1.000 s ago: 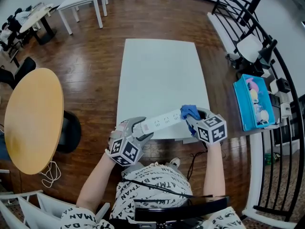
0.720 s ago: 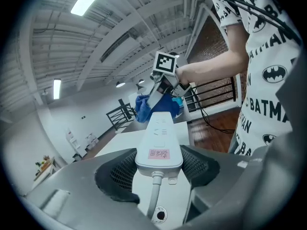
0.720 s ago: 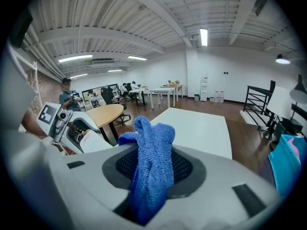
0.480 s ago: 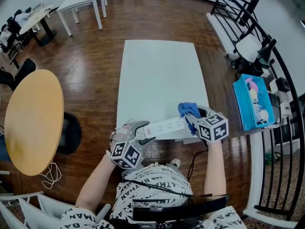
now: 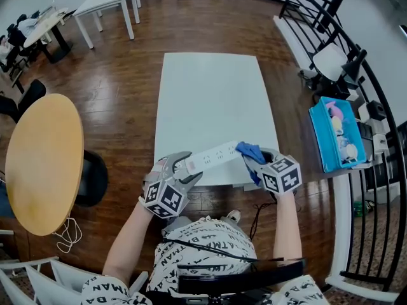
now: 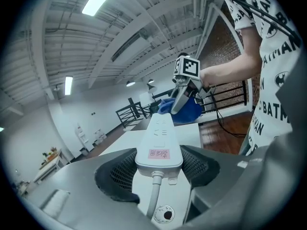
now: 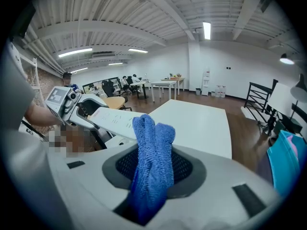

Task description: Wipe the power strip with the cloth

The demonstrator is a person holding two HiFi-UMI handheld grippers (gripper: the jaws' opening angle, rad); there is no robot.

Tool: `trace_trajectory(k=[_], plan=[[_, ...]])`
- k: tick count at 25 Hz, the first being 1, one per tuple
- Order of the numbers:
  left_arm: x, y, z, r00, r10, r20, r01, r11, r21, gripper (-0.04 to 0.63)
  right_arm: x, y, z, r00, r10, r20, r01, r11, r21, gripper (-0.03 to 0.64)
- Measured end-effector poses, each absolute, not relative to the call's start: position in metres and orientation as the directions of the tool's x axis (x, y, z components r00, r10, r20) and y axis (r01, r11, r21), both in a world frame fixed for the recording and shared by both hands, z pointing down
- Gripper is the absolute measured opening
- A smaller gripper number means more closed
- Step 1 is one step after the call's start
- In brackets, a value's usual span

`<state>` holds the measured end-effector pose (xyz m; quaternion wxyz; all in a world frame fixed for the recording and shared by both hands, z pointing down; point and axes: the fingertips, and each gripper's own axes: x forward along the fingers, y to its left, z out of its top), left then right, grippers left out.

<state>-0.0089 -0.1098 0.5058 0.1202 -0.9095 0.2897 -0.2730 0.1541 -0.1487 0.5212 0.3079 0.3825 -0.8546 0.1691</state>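
Power strip (image 5: 212, 158): long, smooth white plastic bar with a pink label (image 6: 159, 153) at its cord end. It is held in the air over the near edge of the white table (image 5: 210, 94), slanting up toward the right. Cloth (image 7: 152, 157): blue, looped terry, bunched, touching the strip's far end.

Left gripper (image 6: 158, 166): jaws wide, pads pressed on the strip's cord end. Right gripper (image 7: 154, 169): jaws narrow, pinching the cloth. Both forearms bare, reaching forward, grippers facing each other.
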Motion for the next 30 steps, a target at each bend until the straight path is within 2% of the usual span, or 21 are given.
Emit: trace_trajectory(k=[11,30], plan=[[-0.012,-0.131,0.506,0.629,-0.655,0.418,-0.556,-0.755,-0.347,0.284,0.128,-0.137,0.529,-0.557,-0.547,0.624,-0.757,0.644,-0.111,0.137],[-0.012,-0.144,0.501,0.600,-0.691,0.402,-0.608,-0.721,-0.333,0.284,0.025,-0.102,0.528,-0.679,-0.406,0.611,-0.600,0.787,-0.143,0.137]])
